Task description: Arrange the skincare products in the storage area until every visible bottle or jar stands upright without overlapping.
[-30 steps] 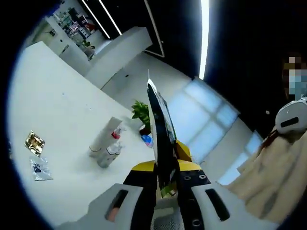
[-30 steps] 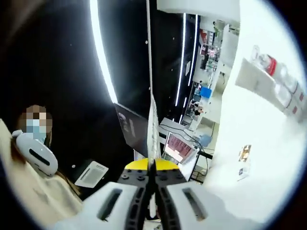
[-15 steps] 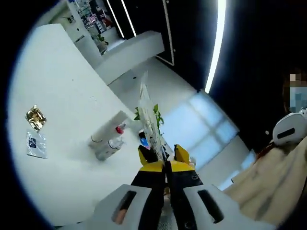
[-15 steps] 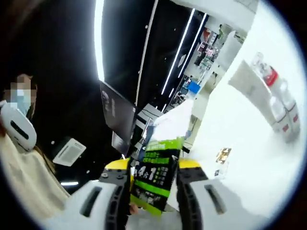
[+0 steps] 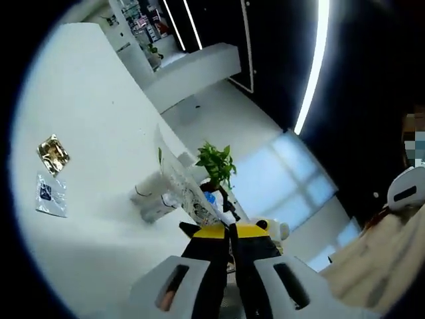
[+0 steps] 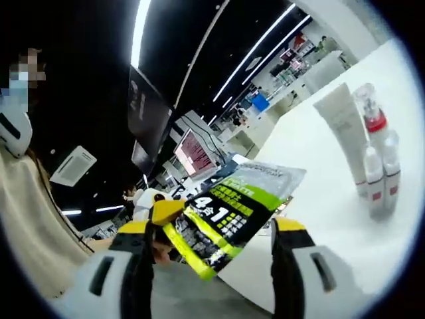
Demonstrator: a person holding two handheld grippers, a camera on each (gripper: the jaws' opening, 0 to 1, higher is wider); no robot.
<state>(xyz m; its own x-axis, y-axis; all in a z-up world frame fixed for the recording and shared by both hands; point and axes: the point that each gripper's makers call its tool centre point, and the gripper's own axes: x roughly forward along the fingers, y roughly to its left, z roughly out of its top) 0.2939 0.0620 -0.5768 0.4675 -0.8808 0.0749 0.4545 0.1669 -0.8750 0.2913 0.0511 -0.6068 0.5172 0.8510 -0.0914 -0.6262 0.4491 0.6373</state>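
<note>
left gripper (image 5: 229,229) – clamped on clear pouch (image 5: 182,189) | right gripper (image 6: 212,229) – wide, green-black packet (image 6: 229,216) between jaws

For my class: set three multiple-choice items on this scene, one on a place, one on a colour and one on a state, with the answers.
1. Where does the gold sachet lie?
A. on the white table
B. in a basket
C. on a chair

2. What colours are on the printed face of the packet?
A. red and white
B. black and green
C. blue and gold

3. How do the jaws of the right gripper stand?
A. shut tight on nothing
B. shut on the packet
C. open

Answers:
1 A, the sachet lies flat on the white tabletop.
2 B, the packet shows black with green bands.
3 C, the jaws stand wide apart on either side of the packet.
</note>
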